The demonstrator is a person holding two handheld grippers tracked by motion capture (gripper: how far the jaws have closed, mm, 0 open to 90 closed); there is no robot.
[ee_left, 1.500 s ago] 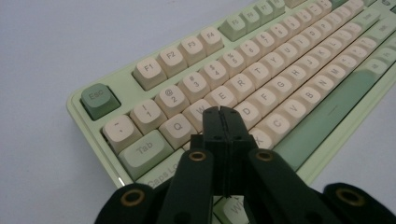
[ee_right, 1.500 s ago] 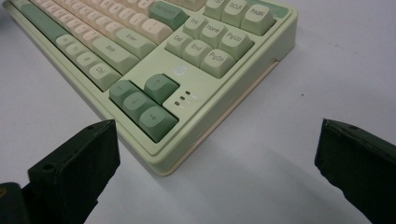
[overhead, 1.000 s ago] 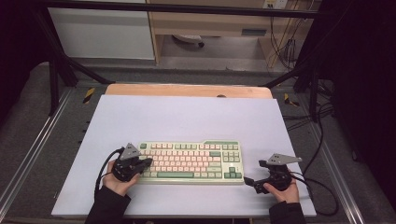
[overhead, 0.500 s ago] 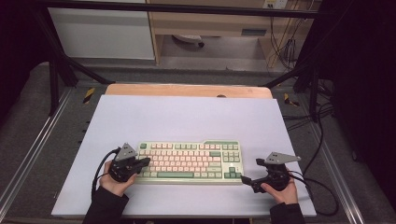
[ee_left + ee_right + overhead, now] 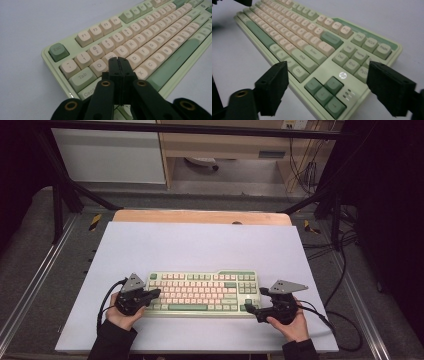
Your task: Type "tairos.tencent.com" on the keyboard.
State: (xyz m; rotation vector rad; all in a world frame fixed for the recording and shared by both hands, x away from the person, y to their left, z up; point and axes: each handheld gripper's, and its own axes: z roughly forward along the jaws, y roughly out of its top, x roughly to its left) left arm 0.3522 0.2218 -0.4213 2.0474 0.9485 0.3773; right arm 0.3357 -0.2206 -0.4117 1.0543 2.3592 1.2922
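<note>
Your 2 hands work a pale green keyboard (image 5: 202, 293) lying near the front edge of the white table (image 5: 200, 240), its long axis running left to right across your body. Your left tongs (image 5: 156, 293) are pressed together with nothing between them, and in the left gripper view their joined tip (image 5: 117, 60) sits over the letter rows, right at the W key (image 5: 110, 56), apparently touching or just above the caps; which of the 2 cannot be told. The Esc key (image 5: 58, 51) lies farther out toward the keyboard's far left corner. Your right tongs (image 5: 252, 309) are spread wide and empty, just off the keyboard's near right corner; in the right gripper view the arrow keys (image 5: 324, 93) lie between the 2 jaws, a little ahead of them.

The left tongs are plainly the nearer tool, already over the keys, so a key press on the left half looks to be the step in hand. It turns on coming straight down on 1 cap: the neighbours, Q (image 5: 99, 66) and E (image 5: 122, 50), stand touching-close on either side, and a slanted tip could catch 2 at once. The right tongs, still off the board, would have to close before they could press anything cleanly. Nothing else stands on the table; cables (image 5: 330, 285) trail off its right side, well apart from the work.
</note>
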